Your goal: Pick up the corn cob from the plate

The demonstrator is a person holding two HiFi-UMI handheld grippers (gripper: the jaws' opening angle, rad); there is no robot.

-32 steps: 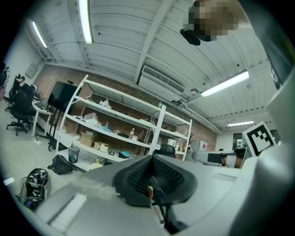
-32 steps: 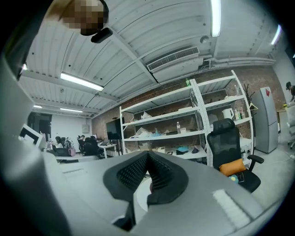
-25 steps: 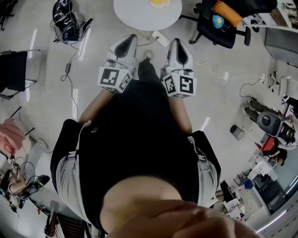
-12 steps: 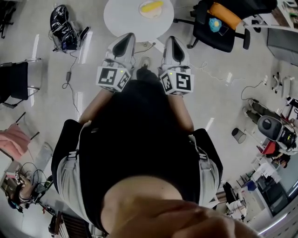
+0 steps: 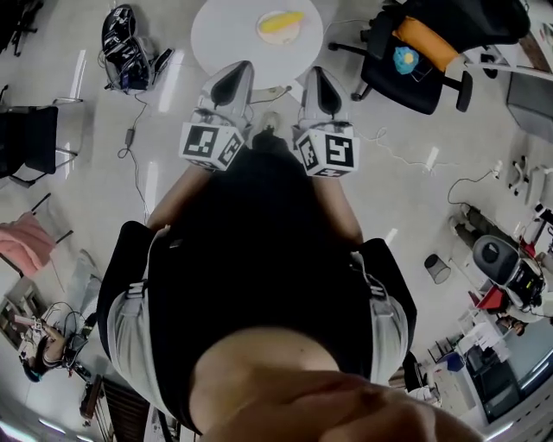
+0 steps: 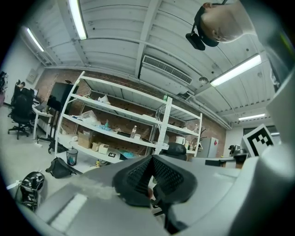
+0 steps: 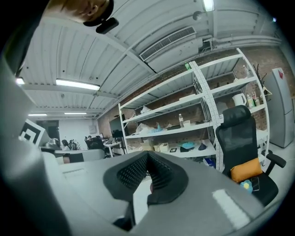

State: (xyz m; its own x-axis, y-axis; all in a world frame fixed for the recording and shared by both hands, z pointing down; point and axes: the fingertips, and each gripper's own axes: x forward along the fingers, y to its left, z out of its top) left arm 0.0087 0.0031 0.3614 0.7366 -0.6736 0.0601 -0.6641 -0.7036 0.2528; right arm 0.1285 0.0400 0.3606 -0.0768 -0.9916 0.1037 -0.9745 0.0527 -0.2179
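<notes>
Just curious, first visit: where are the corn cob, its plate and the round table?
corn cob (image 5: 282,21), head view, middle of cob
plate (image 5: 278,38), head view, its near rim
round table (image 5: 223,39), head view, bare top

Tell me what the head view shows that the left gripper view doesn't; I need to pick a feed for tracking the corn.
Only the head view: the corn cob on its plate on the round white table. Only the left gripper view: shelving and ceiling lights. Both: the left gripper, jaws together, empty.
</notes>
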